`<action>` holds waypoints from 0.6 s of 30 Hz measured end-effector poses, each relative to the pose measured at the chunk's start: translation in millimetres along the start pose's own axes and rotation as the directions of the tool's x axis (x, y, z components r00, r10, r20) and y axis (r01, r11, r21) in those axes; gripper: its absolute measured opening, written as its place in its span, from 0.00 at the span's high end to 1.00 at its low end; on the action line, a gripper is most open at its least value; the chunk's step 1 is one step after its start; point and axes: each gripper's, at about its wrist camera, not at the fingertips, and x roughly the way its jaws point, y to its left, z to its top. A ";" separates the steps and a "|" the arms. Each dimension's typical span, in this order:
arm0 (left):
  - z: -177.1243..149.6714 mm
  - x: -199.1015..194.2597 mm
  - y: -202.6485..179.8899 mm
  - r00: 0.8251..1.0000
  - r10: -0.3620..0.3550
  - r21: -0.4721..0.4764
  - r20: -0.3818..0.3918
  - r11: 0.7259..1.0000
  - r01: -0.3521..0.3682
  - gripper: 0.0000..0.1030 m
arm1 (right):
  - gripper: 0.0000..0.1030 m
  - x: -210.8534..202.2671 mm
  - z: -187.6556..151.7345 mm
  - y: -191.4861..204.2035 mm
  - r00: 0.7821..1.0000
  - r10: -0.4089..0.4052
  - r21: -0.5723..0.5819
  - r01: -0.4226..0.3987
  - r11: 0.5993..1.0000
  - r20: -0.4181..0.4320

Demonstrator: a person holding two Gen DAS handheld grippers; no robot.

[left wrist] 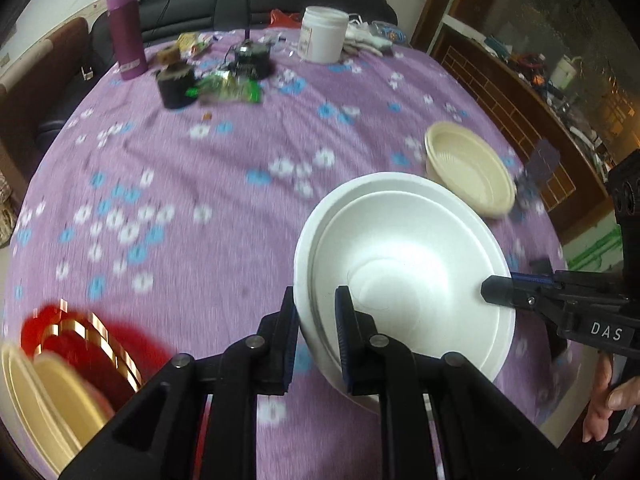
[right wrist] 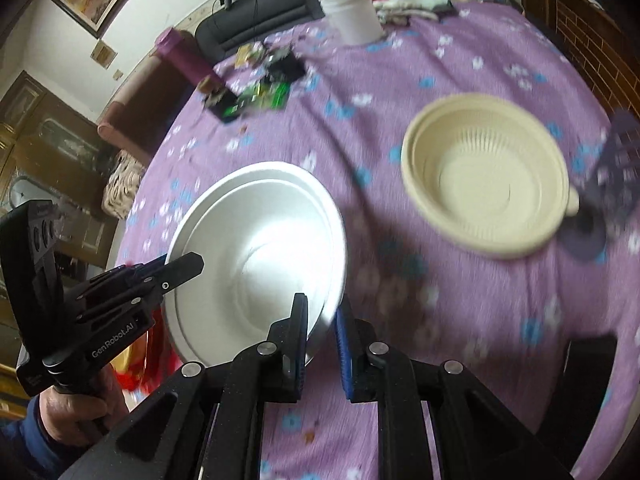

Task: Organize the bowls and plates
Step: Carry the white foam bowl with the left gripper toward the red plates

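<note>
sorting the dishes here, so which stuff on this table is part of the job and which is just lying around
Part of the job:
white foam bowl, gripped by both the left gripper and right gripper
cream bowl
cream and red dishes

Lying about:
purple flask
white jar
green wrappers

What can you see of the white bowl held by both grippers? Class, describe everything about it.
The white bowl looks like matte foam, round, with a wide stepped rim and a faint ring at its base; it seems empty. It is tilted, apparently lifted above the purple tablecloth. The left gripper pinches its near rim, one finger inside and one outside. The right gripper clamps the opposite rim the same way. A cream bowl sits apart, beyond it.
</note>
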 end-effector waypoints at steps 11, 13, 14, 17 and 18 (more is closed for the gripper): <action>-59.3 -15.9 -9.4 0.996 0.079 0.073 0.040 0.994 -0.082 0.85 | 0.84 -0.1 -61.2 11.8 1.000 -0.004 -0.009 0.003 1.000 -0.023; -60.5 -17.5 -8.5 0.992 0.106 0.082 0.064 0.990 -0.111 0.81 | 0.84 1.0 -65.7 15.3 1.000 -0.016 -0.021 0.015 1.000 -0.015; -60.8 -17.4 -8.3 0.992 0.110 0.086 0.064 0.990 -0.115 0.77 | 0.84 2.4 -66.4 17.1 1.000 -0.025 -0.030 0.025 0.999 -0.014; -62.2 -16.4 -7.2 0.985 0.150 0.097 0.080 0.983 -0.157 0.62 | 0.82 3.0 -71.3 21.8 0.998 -0.060 -0.056 0.060 0.997 -0.001; -62.8 -15.8 -7.0 0.985 0.153 0.097 0.084 0.982 -0.161 0.61 | 0.80 3.7 -72.2 23.1 0.998 -0.067 -0.064 0.067 0.996 0.000</action>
